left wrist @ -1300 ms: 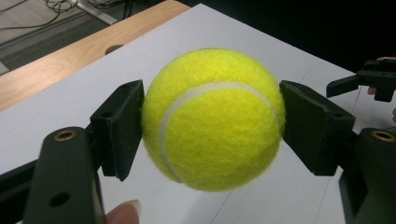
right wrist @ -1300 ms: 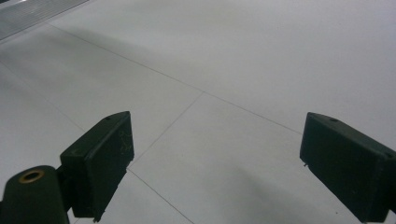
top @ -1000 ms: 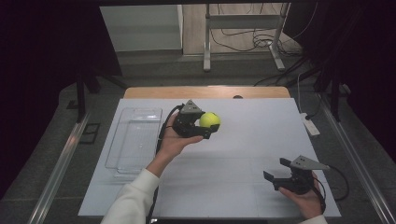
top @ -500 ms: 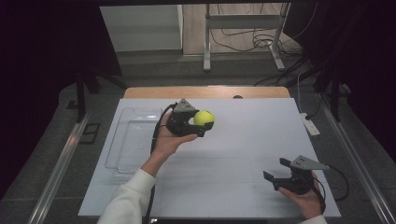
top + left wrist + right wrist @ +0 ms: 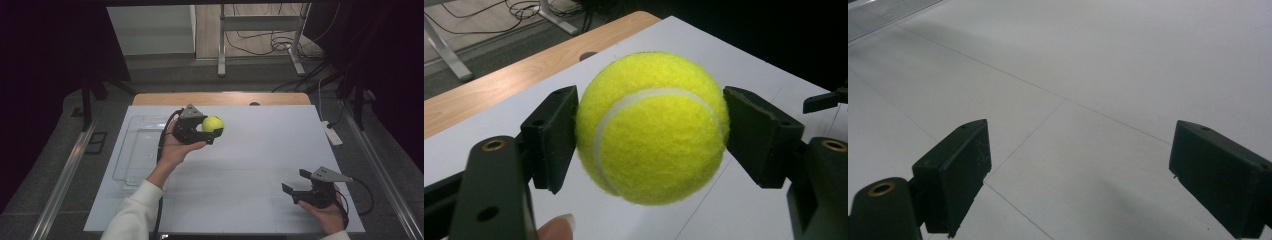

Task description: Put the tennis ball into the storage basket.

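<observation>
A yellow tennis ball [image 5: 212,123] is pinched between the two black jaws of my left gripper [image 5: 209,132], held in the air above the white table top [image 5: 260,150], left of its middle. In the left gripper view the ball [image 5: 651,127] sits squarely between the pads [image 5: 555,135], both of which press on its sides. My left gripper [image 5: 651,137] is shut on it. Low over the table's near right corner, my right gripper [image 5: 294,181] is open. In its own view the right gripper [image 5: 1080,170] has only bare table between its jaws.
A clear plastic tray [image 5: 132,150] lies on the table's left side, beside the left hand. A white power strip [image 5: 331,133] lies at the right edge. A wooden strip [image 5: 220,98] runs along the far edge, with metal stand legs [image 5: 220,65] and cables on the floor beyond.
The left hand has drifted slightly to the left and away from the person, with the tennis ball still in the jaws. The right gripper has stayed where it was.
</observation>
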